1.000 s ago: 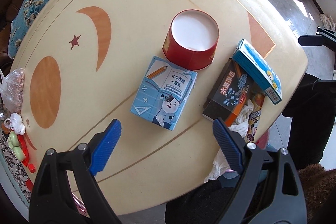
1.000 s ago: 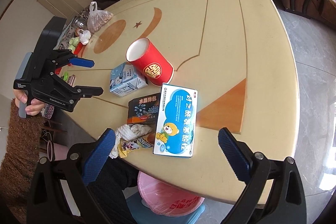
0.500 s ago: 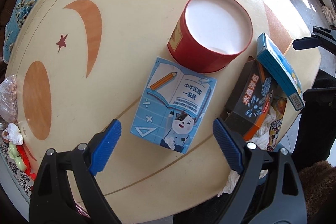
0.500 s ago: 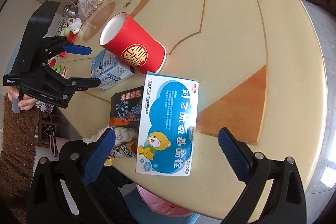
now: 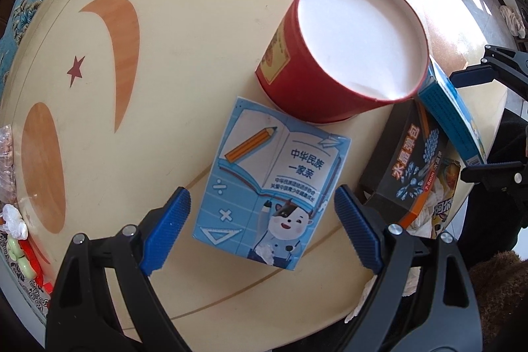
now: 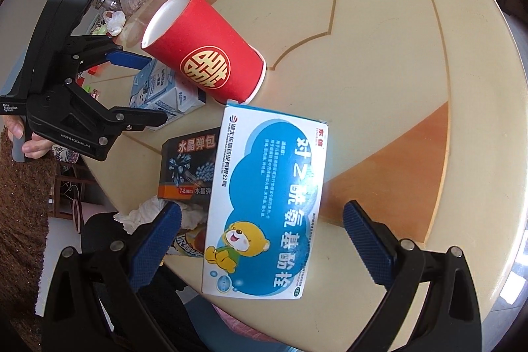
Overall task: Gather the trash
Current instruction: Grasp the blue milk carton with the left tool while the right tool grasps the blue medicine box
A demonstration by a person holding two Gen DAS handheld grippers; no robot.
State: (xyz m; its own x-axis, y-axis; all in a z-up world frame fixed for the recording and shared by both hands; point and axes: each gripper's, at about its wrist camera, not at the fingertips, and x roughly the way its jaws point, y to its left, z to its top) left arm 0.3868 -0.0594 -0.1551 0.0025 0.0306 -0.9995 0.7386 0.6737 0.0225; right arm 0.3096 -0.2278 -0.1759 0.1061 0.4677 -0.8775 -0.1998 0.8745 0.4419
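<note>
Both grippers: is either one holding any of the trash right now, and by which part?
Nothing is held. The left gripper is open over the blue milk carton; the right gripper is open over the blue-and-white medicine box. Neither's pads touch anything.

The left gripper (image 5: 262, 228) is pointed straight down, its 2 blue-padded jaws spread wide with nothing pressed between them. It is gripped at the handle by a hand (image 6: 24, 139), of which only the fingertips are seen. The right gripper (image 6: 262, 248) is tilted steeply downward, its 2 jaws likewise spread wide and clamped on nothing.
</note>
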